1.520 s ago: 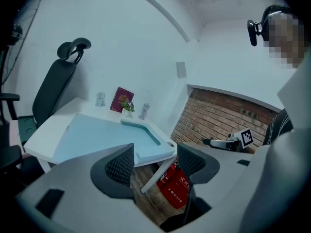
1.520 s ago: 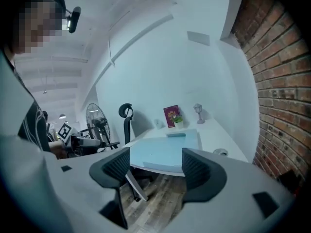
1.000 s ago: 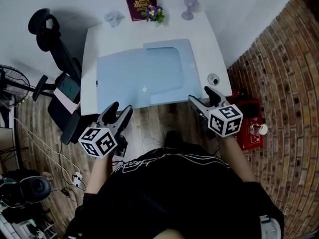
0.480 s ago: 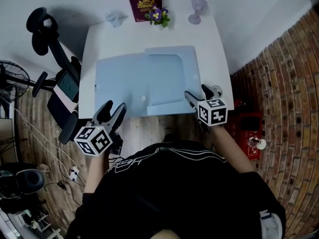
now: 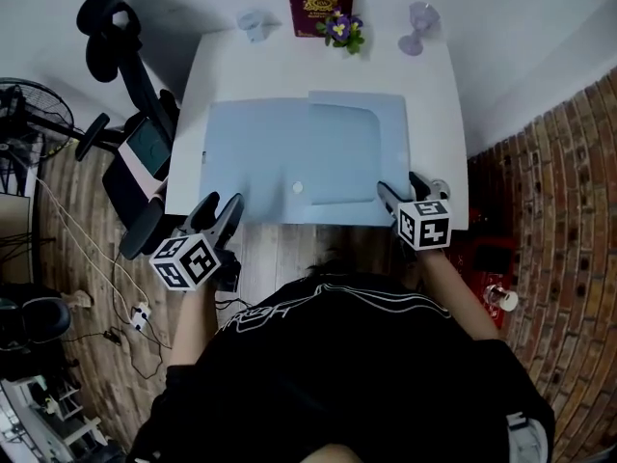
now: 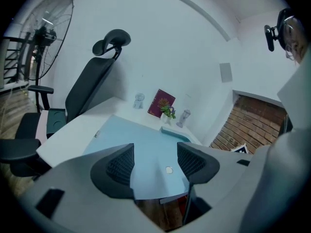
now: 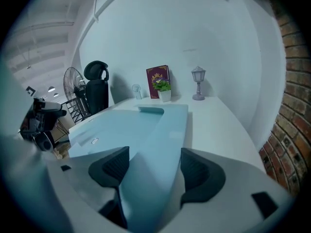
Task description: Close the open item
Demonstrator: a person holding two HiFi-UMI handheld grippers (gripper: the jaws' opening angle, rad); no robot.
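A light blue flat folder (image 5: 299, 157) lies spread open on the white table (image 5: 434, 114), a small round snap (image 5: 297, 188) near its front edge. Its right-hand panel (image 7: 165, 125) runs toward me in the right gripper view. My right gripper (image 5: 400, 185) is at the folder's near right corner, open, with that panel's edge between its jaws (image 7: 154, 166). My left gripper (image 5: 220, 208) hangs open off the table's front left edge, nothing between its fingers; in the left gripper view (image 6: 155, 161) the folder (image 6: 141, 144) lies just ahead.
Along the table's far edge stand a dark red book (image 5: 319, 1), a small flower pot (image 5: 342, 29), a lamp-shaped glass ornament (image 5: 416, 19) and a small glass (image 5: 252, 23). A black office chair (image 5: 125, 85) and a fan (image 5: 24, 114) stand left; a brick wall (image 5: 559, 210) is right.
The right gripper has moved forward and left onto the folder's near right corner. The left gripper has stayed at the front left edge. The head view has shifted.
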